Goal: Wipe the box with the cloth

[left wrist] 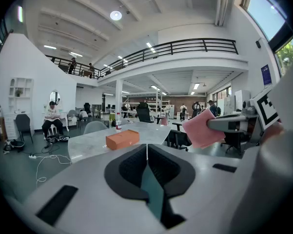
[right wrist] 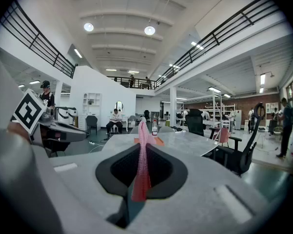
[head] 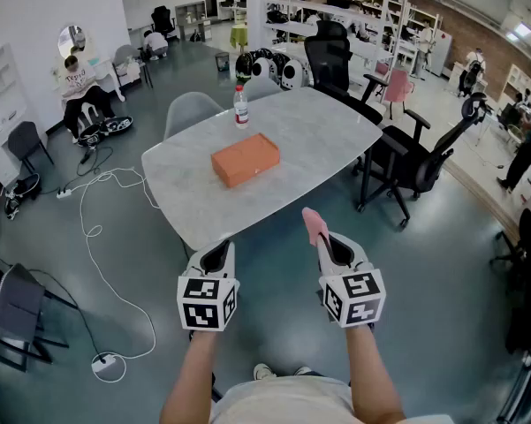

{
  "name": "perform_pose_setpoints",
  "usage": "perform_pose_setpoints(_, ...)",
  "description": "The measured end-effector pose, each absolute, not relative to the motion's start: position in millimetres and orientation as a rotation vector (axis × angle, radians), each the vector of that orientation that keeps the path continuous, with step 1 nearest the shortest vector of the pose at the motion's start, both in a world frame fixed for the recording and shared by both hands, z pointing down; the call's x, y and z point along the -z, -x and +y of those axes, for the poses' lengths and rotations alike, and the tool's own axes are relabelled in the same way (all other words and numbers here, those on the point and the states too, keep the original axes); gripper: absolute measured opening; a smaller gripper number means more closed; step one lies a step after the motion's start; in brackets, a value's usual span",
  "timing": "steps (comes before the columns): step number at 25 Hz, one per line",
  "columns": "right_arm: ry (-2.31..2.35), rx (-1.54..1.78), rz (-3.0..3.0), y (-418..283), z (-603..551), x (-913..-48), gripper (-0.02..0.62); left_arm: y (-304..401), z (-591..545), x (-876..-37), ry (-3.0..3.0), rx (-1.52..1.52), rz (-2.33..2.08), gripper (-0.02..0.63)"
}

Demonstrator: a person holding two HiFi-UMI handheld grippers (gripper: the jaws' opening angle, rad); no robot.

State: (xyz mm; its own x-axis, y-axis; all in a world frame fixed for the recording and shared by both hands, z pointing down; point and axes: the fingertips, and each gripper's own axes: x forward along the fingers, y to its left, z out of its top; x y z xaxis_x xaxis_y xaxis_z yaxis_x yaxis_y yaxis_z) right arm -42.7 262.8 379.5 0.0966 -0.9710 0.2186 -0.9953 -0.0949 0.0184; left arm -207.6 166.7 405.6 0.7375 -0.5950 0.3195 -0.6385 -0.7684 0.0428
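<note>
Cloth (head: 314, 225), pink and thin, stands up limp from the right hand-held gripper (head: 334, 247), whose jaws pinch its lower edge, at lower centre of the head view. It looks light and soft and is likely to fold and drag, so a bunched wad would probably wipe better than a loose flap. The orange box (head: 246, 159) lies flat mid-frame on the table (head: 318, 140), well apart from both grippers. It seems light and may slide when rubbed. The left hand-held gripper (head: 216, 256) is pressed together and empty, free to steady it.
</note>
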Motion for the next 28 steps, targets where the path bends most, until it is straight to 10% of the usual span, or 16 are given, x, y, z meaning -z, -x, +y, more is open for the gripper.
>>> perform_pose_setpoints(28, -2.120, -0.306, -2.105, -63, 148, -406, 0.017, 107, 60, -429, -2.719, -0.487, -1.071, 0.017)
